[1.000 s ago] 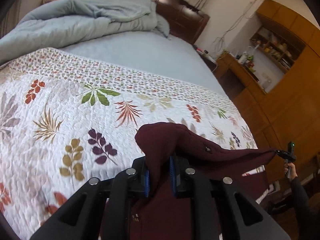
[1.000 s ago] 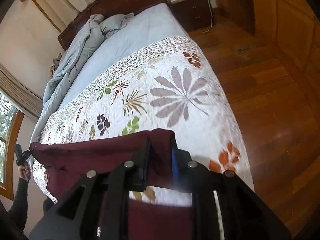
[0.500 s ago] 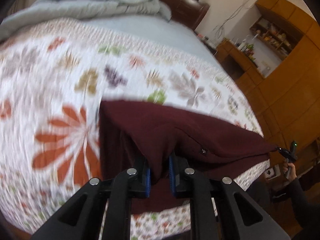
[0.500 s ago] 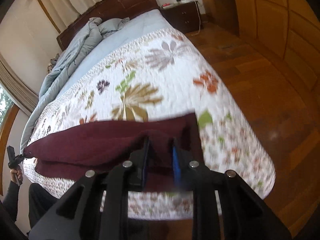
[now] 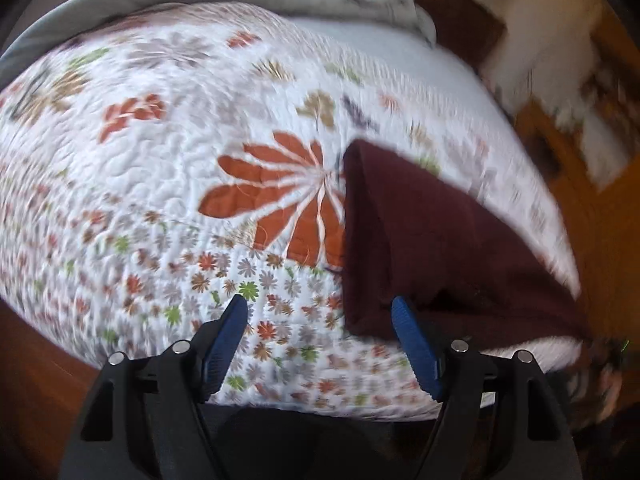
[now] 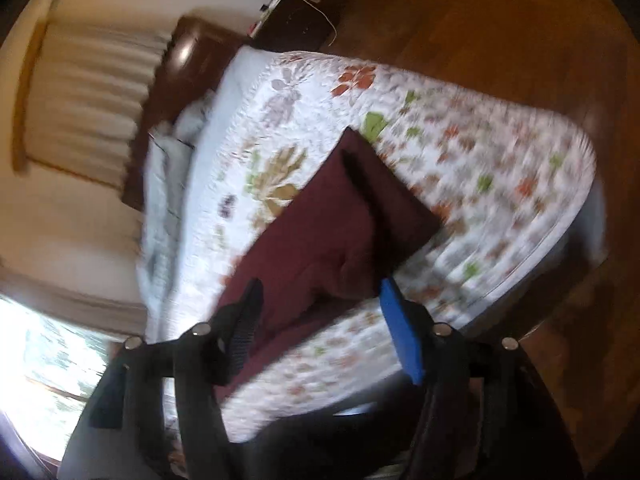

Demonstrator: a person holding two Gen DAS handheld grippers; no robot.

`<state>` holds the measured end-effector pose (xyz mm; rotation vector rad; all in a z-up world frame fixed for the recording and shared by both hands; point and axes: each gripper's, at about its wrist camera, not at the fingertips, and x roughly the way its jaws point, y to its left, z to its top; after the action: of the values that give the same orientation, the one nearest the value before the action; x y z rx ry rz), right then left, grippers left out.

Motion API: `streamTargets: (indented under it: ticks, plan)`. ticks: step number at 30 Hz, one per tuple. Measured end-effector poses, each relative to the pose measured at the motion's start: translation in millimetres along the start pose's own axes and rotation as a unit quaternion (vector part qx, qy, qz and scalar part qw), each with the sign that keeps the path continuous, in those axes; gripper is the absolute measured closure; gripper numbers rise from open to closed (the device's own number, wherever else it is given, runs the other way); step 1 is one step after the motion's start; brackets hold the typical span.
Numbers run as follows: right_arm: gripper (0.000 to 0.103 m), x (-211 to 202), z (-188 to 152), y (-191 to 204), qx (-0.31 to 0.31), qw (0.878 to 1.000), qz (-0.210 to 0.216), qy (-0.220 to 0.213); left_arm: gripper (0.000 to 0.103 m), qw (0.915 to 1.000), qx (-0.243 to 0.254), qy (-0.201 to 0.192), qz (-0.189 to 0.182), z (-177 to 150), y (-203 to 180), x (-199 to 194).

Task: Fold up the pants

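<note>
Pants (image 5: 420,240) apparently released, tools (image 5: 320,312) opening.

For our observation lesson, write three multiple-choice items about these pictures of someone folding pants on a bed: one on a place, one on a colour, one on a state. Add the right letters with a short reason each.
1. Where do the pants lie?
A. On the floral quilt, near the foot of the bed
B. On the wooden floor
C. On the grey duvet by the headboard

2. What colour are the pants?
A. Light blue
B. Dark red
C. Green

3. How does the left gripper stand?
A. Shut on the pants
B. Shut on the quilt
C. Open, with no cloth pressed between its pads

Key: 1 A, the dark cloth rests flat on the leaf-patterned quilt near its edge. 2 B, the cloth is maroon in both views. 3 C, the blue pads stand wide apart and are opening, with only quilt seen between them.
</note>
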<state>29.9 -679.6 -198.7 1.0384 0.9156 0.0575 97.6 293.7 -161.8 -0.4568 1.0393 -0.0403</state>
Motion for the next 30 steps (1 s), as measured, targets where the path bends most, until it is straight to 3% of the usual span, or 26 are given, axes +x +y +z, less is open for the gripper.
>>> streamTargets:
  ticks: [6,9,12,15,19,23,25,27,30]
  plan:
    - [0.039,14.4,-3.2,-3.4,0.036,0.999,0.002,-0.005,0.019,0.9940,-0.023,-0.024,-0.104,-8.2,-42.7,-17.7]
    - [0.037,14.4,-10.4,-5.1,0.049,0.999,0.008,-0.006,0.017,0.9864,-0.075,-0.017,-0.145,-7.8,-51.9,-5.3]
    - [0.034,16.0,-17.8,-6.0,0.051,0.999,0.010,0.003,0.015,0.9709,-0.159,0.020,-0.178,-10.6,-44.8,29.4]
    - [0.033,15.1,-21.8,-8.1,0.058,0.998,0.015,-0.001,0.015,0.9649,-0.191,0.039,-0.176,-13.8,-44.9,53.6]
    - [0.033,18.0,-23.0,-6.0,0.061,0.998,0.023,0.002,0.015,0.9766,-0.160,0.028,-0.141,-8.3,-60.5,68.0]
    - [0.033,19.7,-19.9,-2.2,0.064,0.998,0.027,-0.006,0.017,0.9769,-0.167,0.032,-0.129,-4.7,-59.7,84.5]
    - [0.033,19.8,-18.7,-3.4,0.075,0.997,0.029,-0.012,0.024,0.9754,-0.183,0.034,-0.118,-7.2,-57.9,89.6]
    - [0.033,21.1,-18.7,-4.1,0.083,0.996,0.031,-0.013,0.046,0.9775,-0.185,0.035,-0.095,-8.7,-52.8,87.4]
    - [0.033,23.6,-17.5,-4.2,0.087,0.996,0.027,-0.019,0.053,0.9747,-0.199,0.030,-0.098,-13.9,-46.6,85.3]
